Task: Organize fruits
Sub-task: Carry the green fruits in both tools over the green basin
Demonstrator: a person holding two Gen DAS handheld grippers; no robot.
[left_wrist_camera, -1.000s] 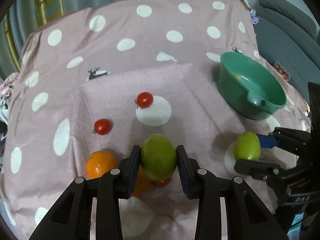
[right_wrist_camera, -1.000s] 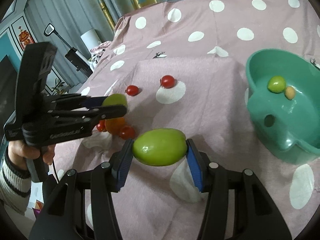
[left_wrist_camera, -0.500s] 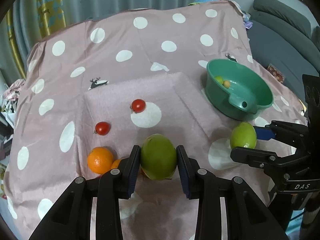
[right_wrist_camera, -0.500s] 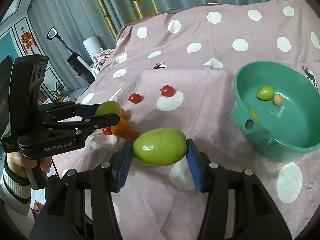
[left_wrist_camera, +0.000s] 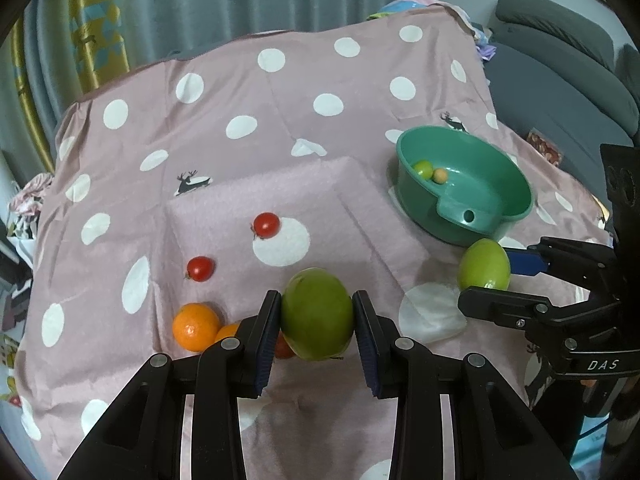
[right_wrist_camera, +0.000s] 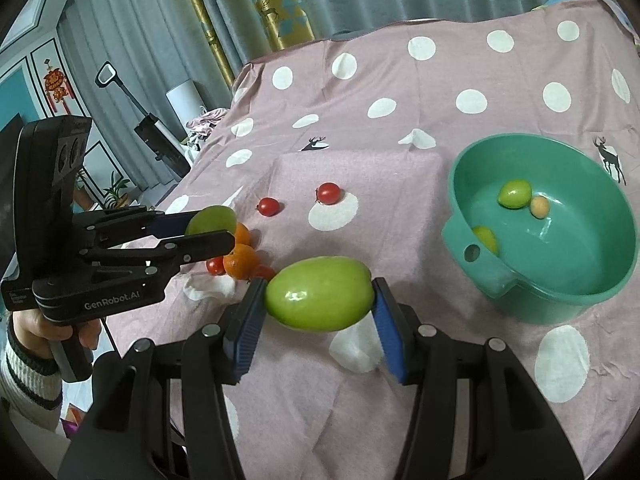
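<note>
Both green mangoes are off the cloth & higher than 1 s ago: bowl interior now shows, so drop-off looks next. Left gripper (left_wrist_camera: pixel 316 316) fingers clamp the darker green mango (left_wrist_camera: pixel 317 314); right gripper (right_wrist_camera: pixel 318 300) fingers pinch the lighter green mango (right_wrist_camera: pixel 320 299) lengthwise. Both smooth, glossy, oval. Green plastic bowl (right_wrist_camera: pixel 592 292) at 2 o'clock in both views, small fruit inside. Oranges (left_wrist_camera: pixel 196 326), cherry tomatoes (left_wrist_camera: pixel 267 225) lie on the soft polka-dot cloth (left_wrist_camera: pixel 240 80) at 9–11 o'clock.
</note>
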